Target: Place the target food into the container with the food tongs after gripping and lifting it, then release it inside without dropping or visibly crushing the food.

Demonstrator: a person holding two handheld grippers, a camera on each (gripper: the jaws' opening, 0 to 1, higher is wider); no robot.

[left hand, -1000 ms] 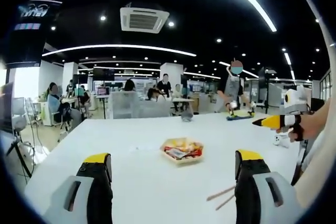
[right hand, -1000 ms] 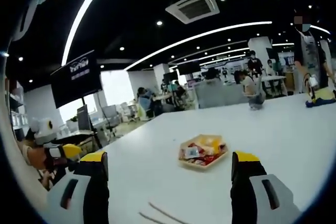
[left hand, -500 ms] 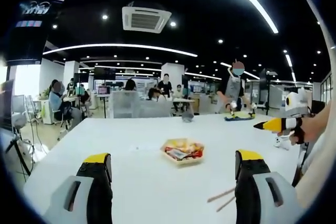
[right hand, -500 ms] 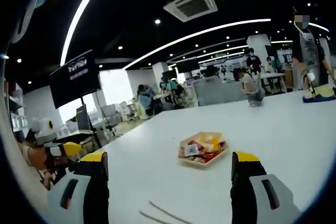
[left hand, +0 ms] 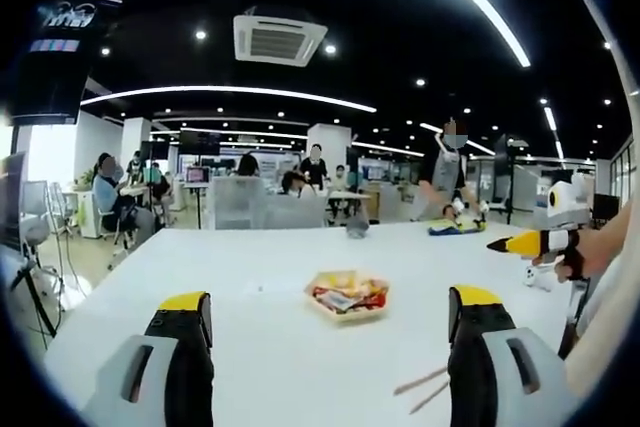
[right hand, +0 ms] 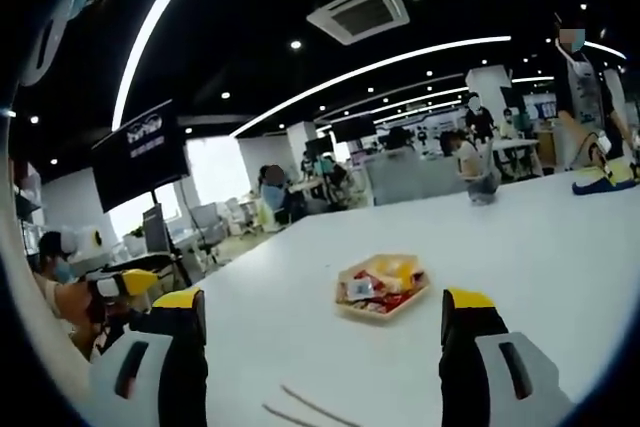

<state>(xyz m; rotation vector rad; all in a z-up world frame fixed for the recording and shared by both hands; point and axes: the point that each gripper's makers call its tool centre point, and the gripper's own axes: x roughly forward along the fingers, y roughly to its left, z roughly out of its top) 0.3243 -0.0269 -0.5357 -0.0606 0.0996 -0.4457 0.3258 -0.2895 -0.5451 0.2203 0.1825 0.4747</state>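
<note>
A shallow yellow tray (left hand: 347, 295) (right hand: 383, 288) of red and yellow wrapped snacks sits mid-table on the white table (left hand: 250, 267) (right hand: 540, 247). A pair of thin wooden tongs (left hand: 428, 387) (right hand: 298, 409) lies flat on the table, nearer than the tray. My left gripper (left hand: 330, 299) hovers above the near table edge, jaws wide apart and empty. My right gripper (right hand: 324, 297) is likewise open and empty, well short of the tray. Its yellow tip (left hand: 528, 242) appears at the right of the left gripper view, held by a hand. The left gripper's tip (right hand: 128, 282) appears at the left of the right gripper view.
A small grey object (left hand: 356, 223) (right hand: 484, 190) stands at the table's far side. A person (left hand: 450, 172) (right hand: 580, 77) stands by a blue and yellow item (left hand: 452, 227) (right hand: 605, 183) at the far edge. Seated people and desks fill the office beyond.
Both views have drifted slightly with the hands. The right gripper's tip sits a little further right in the left gripper view. Tray and tongs lie as before.
</note>
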